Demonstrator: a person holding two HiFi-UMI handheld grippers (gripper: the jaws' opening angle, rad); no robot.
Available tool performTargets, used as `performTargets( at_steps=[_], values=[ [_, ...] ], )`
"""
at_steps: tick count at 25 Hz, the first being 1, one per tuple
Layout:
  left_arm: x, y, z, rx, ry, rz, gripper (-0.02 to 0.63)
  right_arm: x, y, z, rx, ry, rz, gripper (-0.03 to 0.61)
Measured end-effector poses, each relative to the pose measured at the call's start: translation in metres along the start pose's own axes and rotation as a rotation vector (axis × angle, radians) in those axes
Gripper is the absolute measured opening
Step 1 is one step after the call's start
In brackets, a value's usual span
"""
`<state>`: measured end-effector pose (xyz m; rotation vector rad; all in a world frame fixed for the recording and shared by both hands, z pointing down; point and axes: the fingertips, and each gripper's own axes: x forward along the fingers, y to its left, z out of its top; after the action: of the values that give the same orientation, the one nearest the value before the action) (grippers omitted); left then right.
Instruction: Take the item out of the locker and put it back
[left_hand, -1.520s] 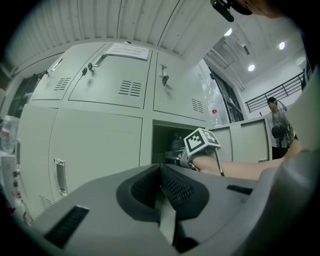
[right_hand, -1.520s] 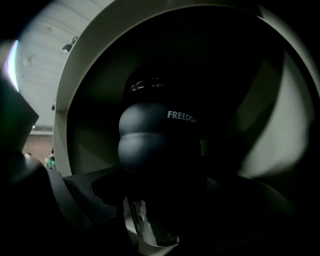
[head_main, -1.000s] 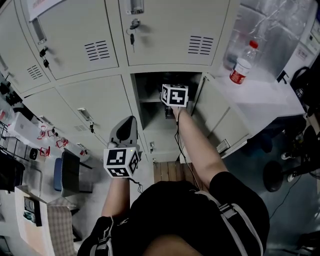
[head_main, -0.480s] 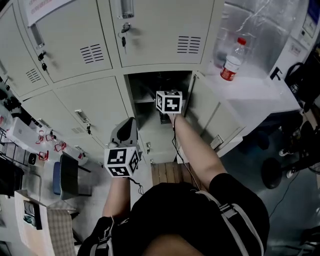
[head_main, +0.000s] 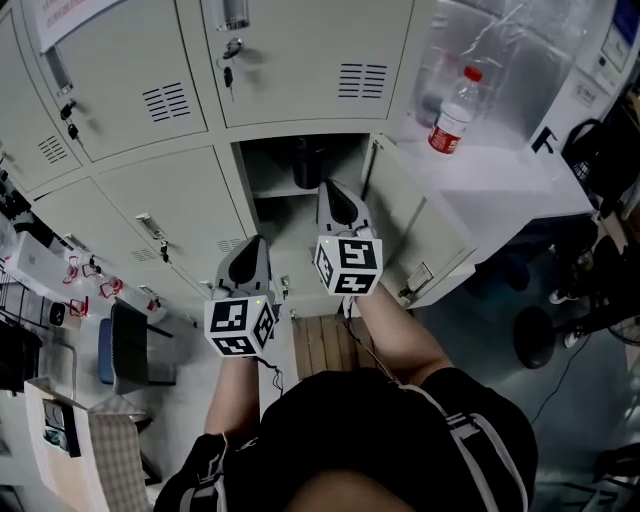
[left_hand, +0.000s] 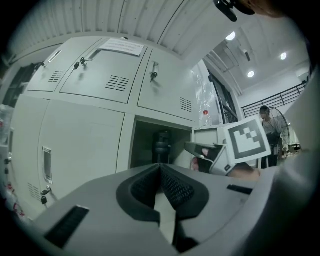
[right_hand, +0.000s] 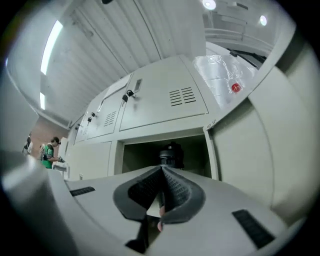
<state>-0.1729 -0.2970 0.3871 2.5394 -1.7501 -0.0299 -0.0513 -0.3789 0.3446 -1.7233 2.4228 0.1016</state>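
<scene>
Locker bay (head_main: 270, 187) holds dark flask (head_main: 306, 160) | right gripper (head_main: 330, 190) now outside it (formerly inside), clenched empty | left gripper (head_main: 257, 243) likewise clenched | door (head_main: 398, 215) open.

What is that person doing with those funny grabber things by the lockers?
A person stands at a wall of lockers with a gripper in each hand. One open locker has a dark bottle standing on the shelf inside. The right gripper points at the opening from outside, its jaws closing together with nothing between them. The left gripper is held lower and off to the side, shut and empty too. Nobody is holding the bottle right now.
</scene>
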Motion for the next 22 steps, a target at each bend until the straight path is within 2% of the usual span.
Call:
performTargets(
  at_steps=[3, 9, 22],
  values=[
    [0.002, -0.008, -0.003, -0.003, 0.001, -0.011, 0.013, -0.026, -0.003, -0.005, 0.026, 0.018, 0.019, 0.014],
    [0.005, -0.026, -0.014, -0.003, 0.025, -0.03, 0.014, -0.055, -0.018, -0.04, 0.047, 0.13, 0.007, 0.012],
    [0.005, -0.047, -0.009, 0.019, 0.023, -0.033, 0.014, -0.067, -0.019, -0.03, 0.058, 0.11, 0.039, 0.014]
  ],
)
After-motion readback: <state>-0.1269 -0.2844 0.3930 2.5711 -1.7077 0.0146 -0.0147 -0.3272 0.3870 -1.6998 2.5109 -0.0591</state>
